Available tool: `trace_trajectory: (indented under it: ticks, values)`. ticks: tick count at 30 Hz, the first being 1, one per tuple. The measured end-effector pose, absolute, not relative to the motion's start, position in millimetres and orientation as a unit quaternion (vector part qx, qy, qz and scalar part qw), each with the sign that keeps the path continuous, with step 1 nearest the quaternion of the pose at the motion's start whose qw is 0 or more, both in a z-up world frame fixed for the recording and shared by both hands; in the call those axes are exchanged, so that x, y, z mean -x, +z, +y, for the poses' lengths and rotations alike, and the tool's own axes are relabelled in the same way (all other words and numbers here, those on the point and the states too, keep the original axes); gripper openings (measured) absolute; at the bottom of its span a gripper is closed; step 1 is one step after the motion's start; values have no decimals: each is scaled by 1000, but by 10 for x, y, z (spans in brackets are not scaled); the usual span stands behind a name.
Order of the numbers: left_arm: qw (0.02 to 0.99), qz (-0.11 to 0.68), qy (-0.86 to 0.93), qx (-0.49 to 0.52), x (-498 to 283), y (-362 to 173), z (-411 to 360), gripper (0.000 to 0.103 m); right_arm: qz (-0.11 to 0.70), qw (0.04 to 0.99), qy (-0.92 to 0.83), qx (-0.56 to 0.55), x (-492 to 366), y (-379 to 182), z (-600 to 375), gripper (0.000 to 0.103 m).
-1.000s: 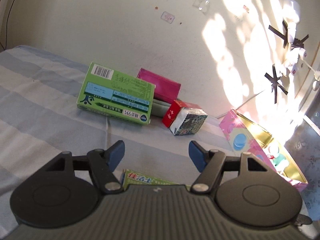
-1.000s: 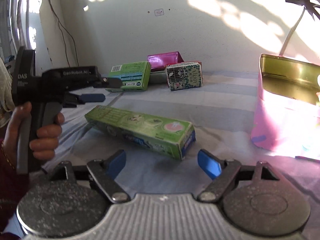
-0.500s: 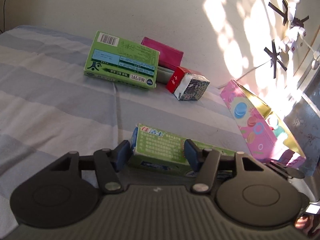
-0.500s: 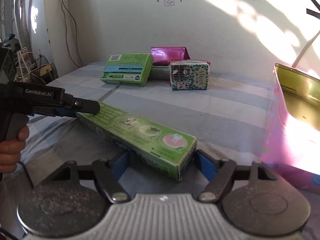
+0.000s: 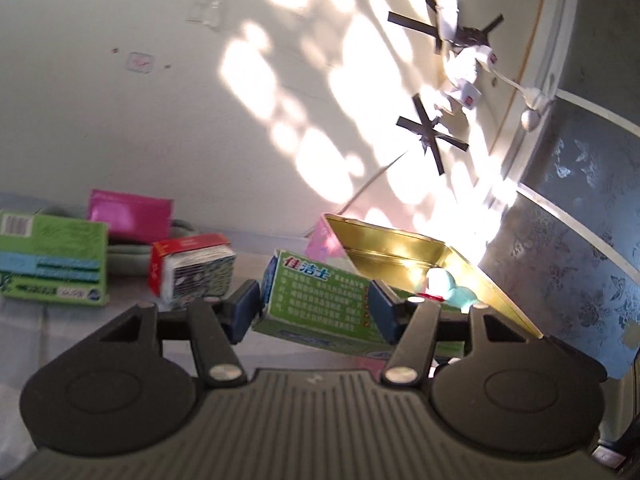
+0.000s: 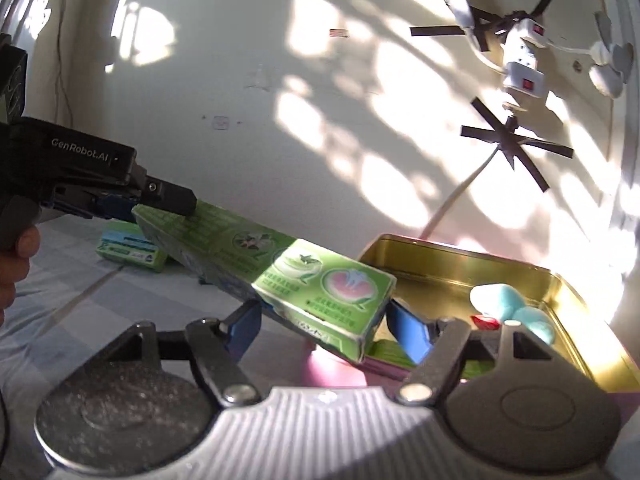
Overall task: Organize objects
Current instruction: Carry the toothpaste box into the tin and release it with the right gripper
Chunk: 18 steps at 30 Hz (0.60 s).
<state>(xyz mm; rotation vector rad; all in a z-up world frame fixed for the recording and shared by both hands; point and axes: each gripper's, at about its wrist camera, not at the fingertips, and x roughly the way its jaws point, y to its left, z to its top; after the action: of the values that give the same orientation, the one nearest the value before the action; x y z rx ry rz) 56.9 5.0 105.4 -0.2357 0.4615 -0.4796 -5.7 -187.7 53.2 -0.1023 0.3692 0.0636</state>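
A long green toothpaste box (image 6: 280, 272) is held in the air by both grippers, one at each end. My left gripper (image 5: 314, 306) is shut on one end of the box (image 5: 320, 300). My right gripper (image 6: 324, 328) is shut on the other end. The left gripper also shows in the right wrist view (image 6: 132, 200), gripping the far end. The box hangs beside an open gold-lined pink tin (image 6: 560, 288) that holds a pale blue item (image 6: 508, 308). The tin also shows in the left wrist view (image 5: 400, 248).
On the striped bedsheet (image 5: 60, 328) by the wall lie a flat green box (image 5: 52, 264), a magenta pouch (image 5: 128, 220) and a small red-and-white carton (image 5: 192, 272). A power strip (image 6: 524, 64) is taped to the wall. A patterned grey panel (image 5: 580, 272) stands at right.
Both grippers closed on the toothpaste box's ends and lifted it off the bed, carrying it right toward the open tin.
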Motion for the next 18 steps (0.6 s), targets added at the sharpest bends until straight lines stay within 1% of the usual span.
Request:
trace_trajectory:
  ticks: [3, 6, 12, 14, 16, 18]
  values:
    - [932, 229, -265, 92, -772, 1062, -430, 62, 194, 981, -4, 26, 10, 553, -2302, 71]
    - [923, 243, -285, 93, -970, 1011, -766, 62, 202, 979, -36, 22, -57, 552, -2615, 71]
    - [918, 262, -290, 70, -1217, 812, -1296, 62, 228, 970, -81, 16, -236, 329, -3033, 72]
    - [916, 272, -288, 55, -1267, 744, -1421, 60, 219, 971, -94, 1, -263, 259, -3128, 80]
    - [922, 270, -277, 27, -1242, 694, -1539, 60, 207, 970, -128, 8, -282, 216, -3150, 82]
    - [926, 263, -272, 4, -1174, 668, -1595, 60, 195, 971, -137, -10, -252, 190, -3183, 82]
